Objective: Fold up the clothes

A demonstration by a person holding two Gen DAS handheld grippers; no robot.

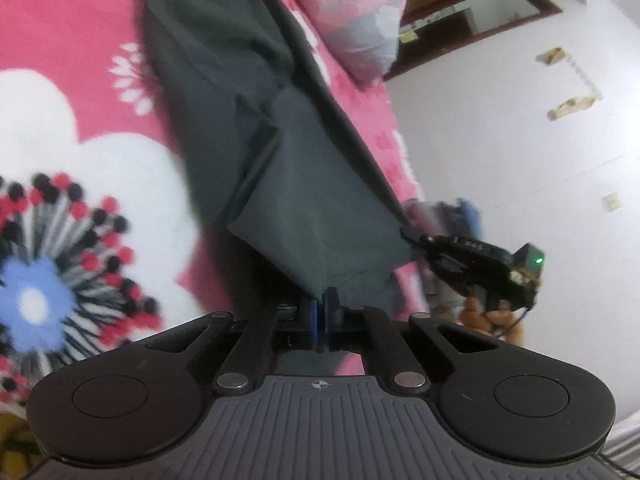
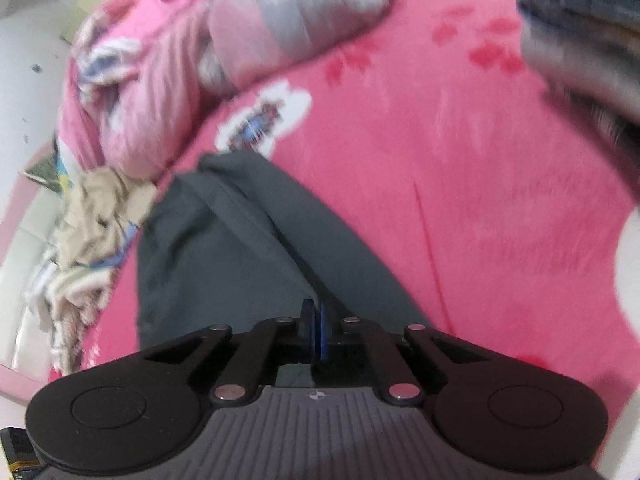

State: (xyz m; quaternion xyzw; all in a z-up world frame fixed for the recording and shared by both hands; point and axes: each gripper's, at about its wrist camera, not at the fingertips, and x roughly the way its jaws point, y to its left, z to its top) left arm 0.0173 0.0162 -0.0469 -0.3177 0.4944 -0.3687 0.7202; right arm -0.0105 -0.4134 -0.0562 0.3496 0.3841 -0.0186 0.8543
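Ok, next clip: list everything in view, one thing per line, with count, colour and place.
garment: one, dark grey, stretched across the bed, near edge pinched at two points
bedspread: one, pink with white flowers, under the garment
pillow: one, pink and grey, far end of the bed
crumpled cloth: one pile, beige, at the bed's edge
wall: white, beside the bed
left gripper: black, blue pads, shut on the garment
right gripper: black, blue pads, shut on the garment
hand: one, holding the right gripper
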